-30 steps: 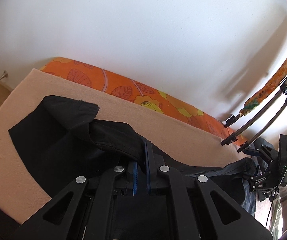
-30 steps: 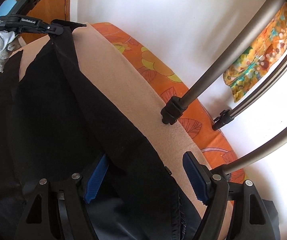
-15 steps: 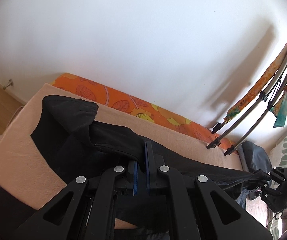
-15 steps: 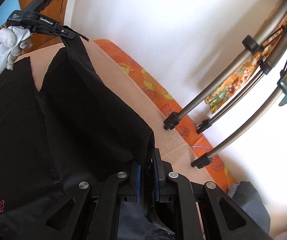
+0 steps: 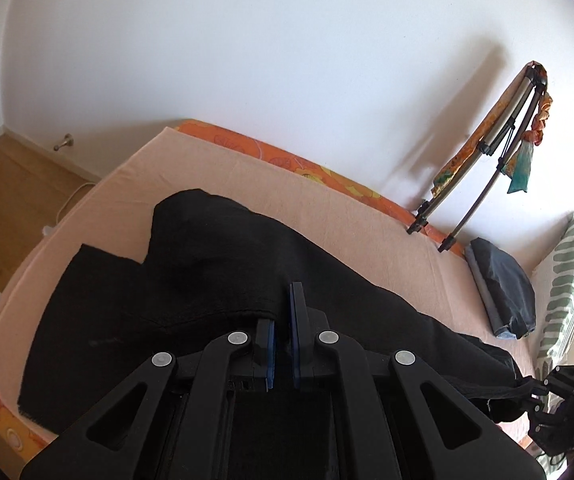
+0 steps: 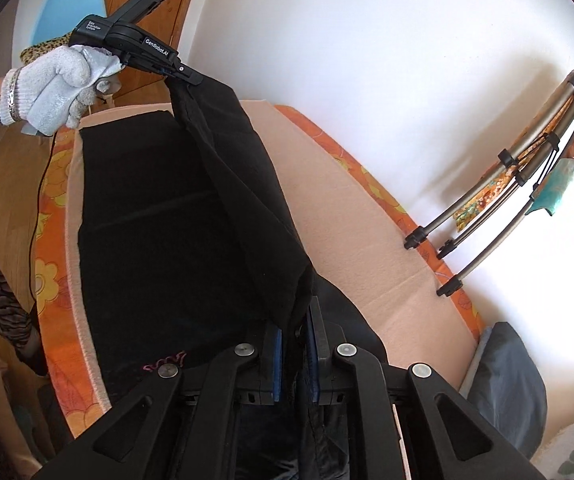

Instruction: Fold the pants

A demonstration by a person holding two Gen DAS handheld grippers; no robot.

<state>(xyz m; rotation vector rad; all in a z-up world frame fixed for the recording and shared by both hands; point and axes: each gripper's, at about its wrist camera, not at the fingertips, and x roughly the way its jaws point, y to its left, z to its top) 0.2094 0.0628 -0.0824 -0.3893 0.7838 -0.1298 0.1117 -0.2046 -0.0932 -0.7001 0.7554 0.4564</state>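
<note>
Black pants (image 5: pixel 191 280) lie partly on a peach blanket (image 5: pixel 327 216), with one leg lifted off it and stretched between both grippers. My left gripper (image 5: pixel 283 320) is shut on the hem end of that leg. It also shows in the right wrist view (image 6: pixel 191 78), held high by a white-gloved hand. My right gripper (image 6: pixel 297 340) is shut on the pants (image 6: pixel 159 240) near the waist end, and it also shows at the lower right of the left wrist view (image 5: pixel 547 390). The other leg lies flat on the blanket (image 6: pixel 347 220).
An orange floral mattress (image 5: pixel 327 174) runs along a white wall. A metal drying rack (image 6: pixel 507 196) with coloured cloths stands at the far side. A folded dark garment (image 5: pixel 503 292) and a striped pillow (image 5: pixel 567 280) lie at the bed's right end. Wooden floor (image 5: pixel 15 200) is left.
Both grippers rose and pulled the pant leg up and taut. The right gripper, open a second ago, closed on the waist end. More of the bed shows below.
</note>
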